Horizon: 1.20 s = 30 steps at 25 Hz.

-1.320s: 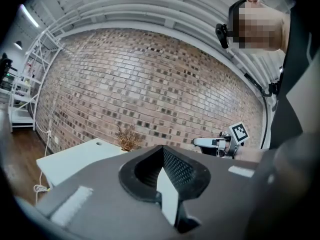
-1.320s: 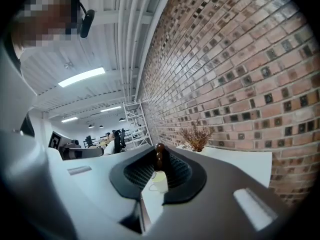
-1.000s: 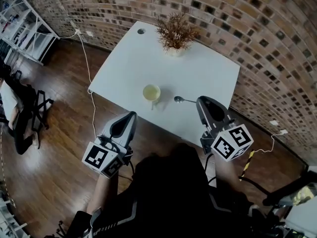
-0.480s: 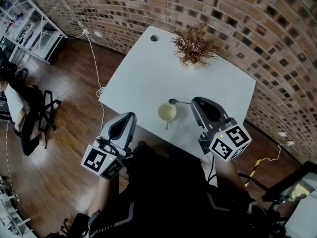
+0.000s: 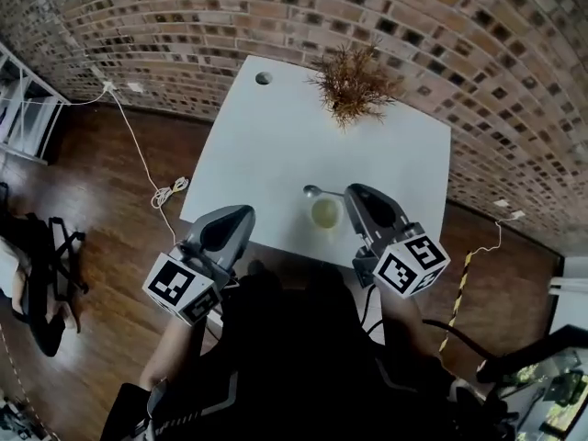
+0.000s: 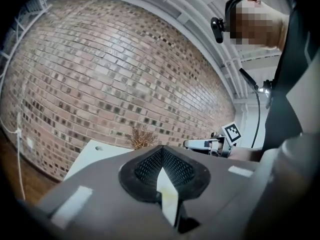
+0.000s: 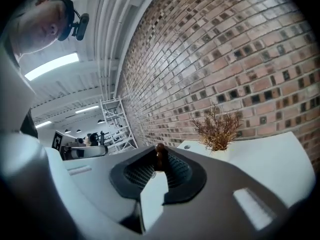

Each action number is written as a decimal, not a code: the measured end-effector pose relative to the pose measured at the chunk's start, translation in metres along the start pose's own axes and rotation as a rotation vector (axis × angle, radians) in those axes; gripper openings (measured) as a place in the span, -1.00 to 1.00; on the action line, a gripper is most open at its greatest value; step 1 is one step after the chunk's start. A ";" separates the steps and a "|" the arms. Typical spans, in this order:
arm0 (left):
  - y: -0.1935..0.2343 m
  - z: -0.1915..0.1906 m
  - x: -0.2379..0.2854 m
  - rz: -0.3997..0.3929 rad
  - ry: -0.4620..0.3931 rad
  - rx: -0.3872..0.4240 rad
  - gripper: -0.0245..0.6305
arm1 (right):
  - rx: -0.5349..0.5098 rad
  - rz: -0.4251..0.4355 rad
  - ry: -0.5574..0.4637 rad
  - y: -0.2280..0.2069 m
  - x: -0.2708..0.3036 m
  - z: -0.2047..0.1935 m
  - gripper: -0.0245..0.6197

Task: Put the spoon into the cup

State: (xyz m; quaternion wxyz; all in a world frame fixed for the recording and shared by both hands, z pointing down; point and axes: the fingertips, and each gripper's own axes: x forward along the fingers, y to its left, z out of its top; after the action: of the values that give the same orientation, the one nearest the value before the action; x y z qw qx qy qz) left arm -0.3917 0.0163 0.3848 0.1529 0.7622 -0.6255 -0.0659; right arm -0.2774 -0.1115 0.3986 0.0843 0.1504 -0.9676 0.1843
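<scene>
You held both tongs over the near side of the white table (image 5: 276, 145), each pointing toward the brick wall (image 5: 276, 16). The pale yellow-green cup (image 5: 325, 213) stood upright on the table close to its near edge. Your left tongs (image 5: 246, 212) hung at that edge, well to the left of the cup. In the left gripper view their black pads (image 6: 177, 168) met at the tips, closed on nothing, with only a wedge of the white tabletop showing between them nearer the camera. Your right tongs (image 5: 355, 192) reached farther in, just to the right of the cup. In the right gripper view those jaws stood a narrow slit apart and gripped nothing. A small dark brown shape (image 7: 159, 155) showed at their tips, too small to name. The spoon (image 5: 312, 191) lay flat on the table just beyond the cup and outside it. Its bowl was to the left and its handle ran right toward the tip of the right tongs; I could not tell whether they touched there. A dried brown plant (image 5: 352, 83) in a pale pot stood at the far side of the table near the wall, and a round hole (image 5: 264, 78) sat by the far left corner. A white cable (image 5: 165, 191) lay coiled on the wooden floor (image 5: 92, 200) left of the table.
</scene>
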 end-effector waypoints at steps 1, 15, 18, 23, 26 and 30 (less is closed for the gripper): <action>0.003 0.001 0.000 -0.025 0.004 0.005 -0.94 | -0.003 -0.021 -0.011 0.003 0.001 0.000 -0.80; -0.018 0.019 0.031 -0.070 0.019 0.042 -0.94 | -0.007 -0.093 0.049 -0.029 -0.014 -0.039 -0.80; -0.019 0.017 0.039 -0.031 0.069 0.034 -0.94 | -0.016 -0.077 0.057 -0.037 -0.014 -0.041 -0.80; -0.030 0.019 0.058 -0.034 0.077 0.080 -0.94 | 0.037 -0.061 0.093 -0.054 -0.019 -0.065 -0.80; -0.029 0.014 0.068 -0.023 0.076 0.082 -0.94 | 0.057 -0.063 0.126 -0.065 -0.019 -0.081 -0.80; -0.017 0.002 0.073 -0.011 0.088 0.048 -0.94 | 0.062 -0.090 0.147 -0.079 -0.010 -0.092 -0.80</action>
State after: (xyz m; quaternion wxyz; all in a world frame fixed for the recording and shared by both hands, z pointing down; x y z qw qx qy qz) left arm -0.3611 -0.0523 0.3845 0.1618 0.7712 -0.6154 -0.0180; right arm -0.2324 -0.1437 0.5070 0.1585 0.1826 -0.9449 0.2207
